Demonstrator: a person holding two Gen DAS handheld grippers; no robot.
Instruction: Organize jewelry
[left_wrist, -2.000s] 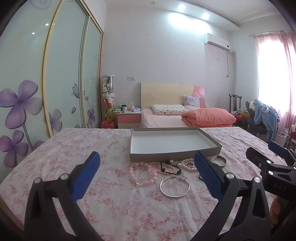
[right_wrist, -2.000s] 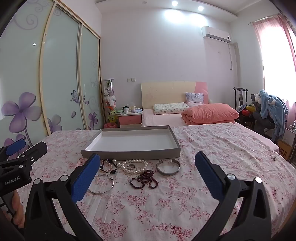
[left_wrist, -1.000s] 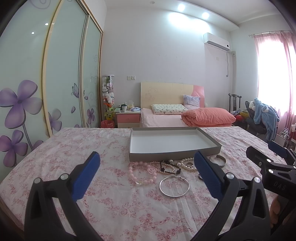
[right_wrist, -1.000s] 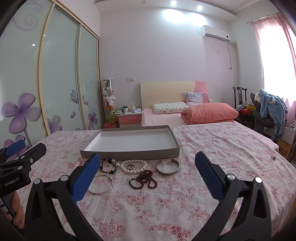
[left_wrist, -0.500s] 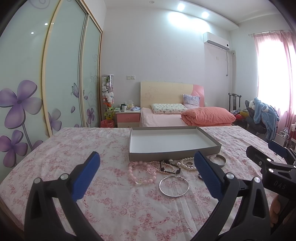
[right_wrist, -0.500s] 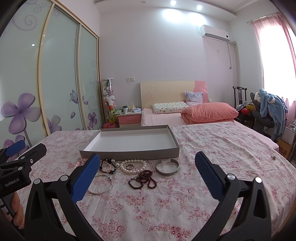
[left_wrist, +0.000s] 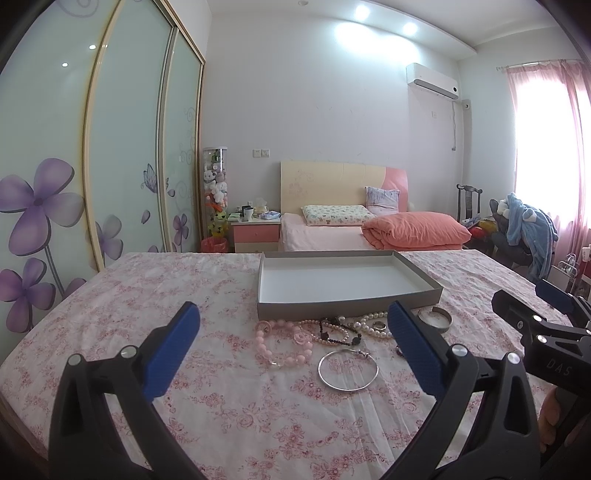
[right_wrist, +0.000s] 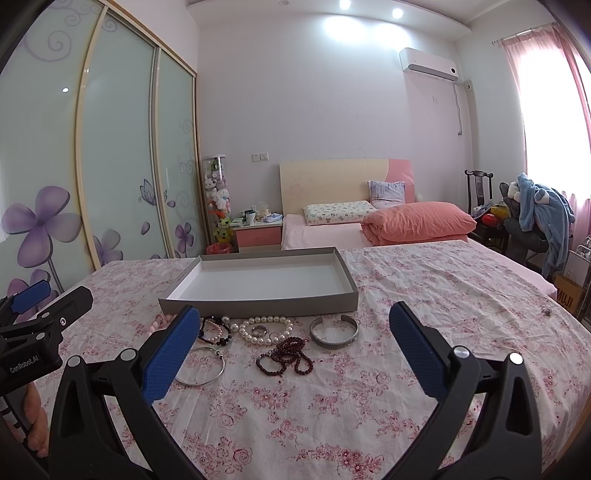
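- Left wrist view: the left gripper (left_wrist: 293, 325) hovers above the floral tablecloth (left_wrist: 155, 306) with its two blue-padded fingers (left_wrist: 173, 349) spread wide and nothing between them.
- Between those fingers and a little beyond the tips lies the pink bead bracelet (left_wrist: 282, 341); just ahead of the right finger lies a thin silver bangle (left_wrist: 348, 370).
- Beyond the tips, a dark bead bracelet (left_wrist: 338, 332) and a pearl strand (left_wrist: 369, 325) lie just in front of the grey tray (left_wrist: 347, 308), which holds no jewelry.
- A wide silver cuff (left_wrist: 435, 317) shows partly past the right finger, beside the tray's near right corner.
- Right wrist view: the right gripper (right_wrist: 293, 323) also stands wide open and holds nothing.
- Between its fingers (right_wrist: 415, 349), past the tips, lie the pearl strand (right_wrist: 264, 330) with a silver ring (right_wrist: 258, 329) inside its loop, a dark red bead string (right_wrist: 286, 356) nearer the camera, and the cuff (right_wrist: 334, 332).
- The bangle (right_wrist: 203, 367) lies partly behind the left finger.
- The tray (right_wrist: 258, 304) sits beyond all the jewelry.
- At the view's left edge the other gripper is seen, with part of a hand (right_wrist: 35, 424) below it.
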